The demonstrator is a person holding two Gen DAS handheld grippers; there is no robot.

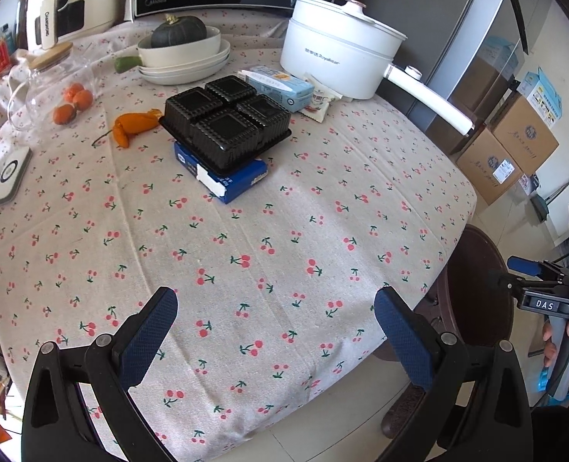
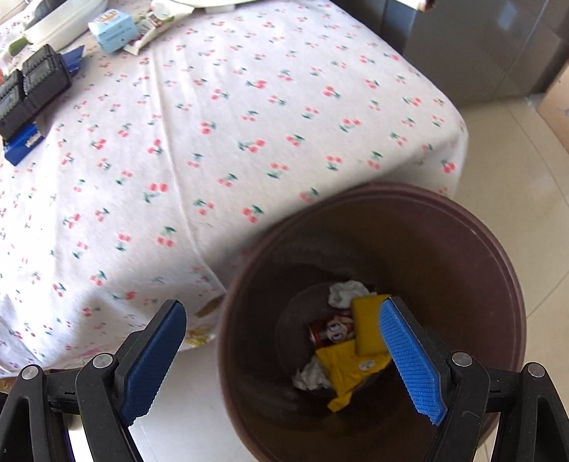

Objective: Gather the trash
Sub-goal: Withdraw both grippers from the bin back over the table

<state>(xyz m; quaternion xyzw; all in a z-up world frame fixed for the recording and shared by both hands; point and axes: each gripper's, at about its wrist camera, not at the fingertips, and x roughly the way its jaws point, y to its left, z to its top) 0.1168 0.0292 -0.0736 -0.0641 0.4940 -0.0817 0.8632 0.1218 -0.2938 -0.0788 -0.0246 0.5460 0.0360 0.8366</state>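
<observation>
Both hand-held grippers gape wide, holding nothing — the left [image 1: 276, 310] over the tabletop [image 1: 245, 231], the right [image 2: 283, 319] above the bin [image 2: 477, 238] of trash [image 2: 346, 365].

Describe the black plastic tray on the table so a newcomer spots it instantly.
Start at the white electric pot at the table's far edge. In front of it lies a pale blue carton; nearer still, the black plastic tray sits atop a dark blue box. It alone has four scalloped square compartments.

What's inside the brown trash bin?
In the bin lie a yellow wrapper, a yellow sponge, a red can and crumpled tissues. Anything underneath them is covered.
</observation>
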